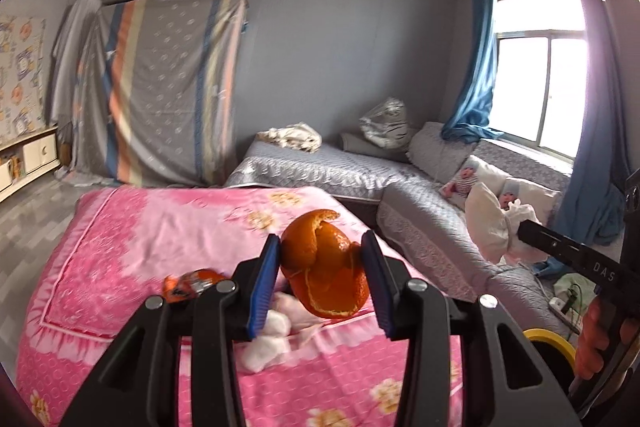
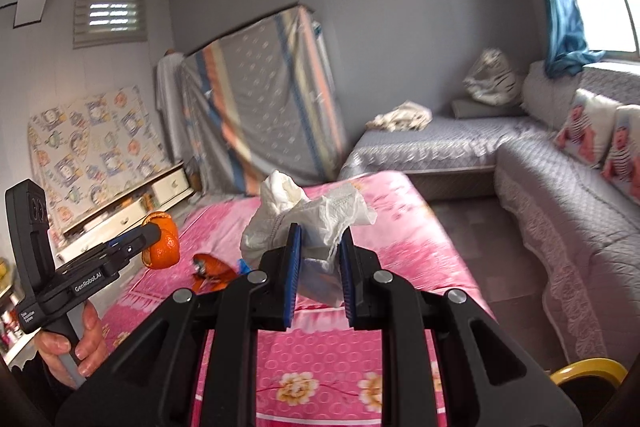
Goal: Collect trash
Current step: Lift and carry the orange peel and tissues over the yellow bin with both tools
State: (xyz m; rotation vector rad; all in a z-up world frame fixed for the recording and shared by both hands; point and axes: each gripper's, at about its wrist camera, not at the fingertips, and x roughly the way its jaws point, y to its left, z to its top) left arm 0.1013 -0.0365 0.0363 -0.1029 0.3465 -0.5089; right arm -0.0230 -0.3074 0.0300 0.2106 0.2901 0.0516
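The left gripper (image 1: 320, 267) is clenching orange peel (image 1: 326, 267), the right gripper (image 2: 320, 267) gripping tissue (image 2: 308, 223); loosely pinched tissue may be slipping free onto the pink bedcover (image 2: 400, 227).

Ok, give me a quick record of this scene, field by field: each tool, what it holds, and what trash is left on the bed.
left tool: shut on orange peel
right tool: shut on crumpled tissue
surface: pink floral bedspread
trash left: orange wrapper, white tissue wads
background: grey sofa, blue curtain
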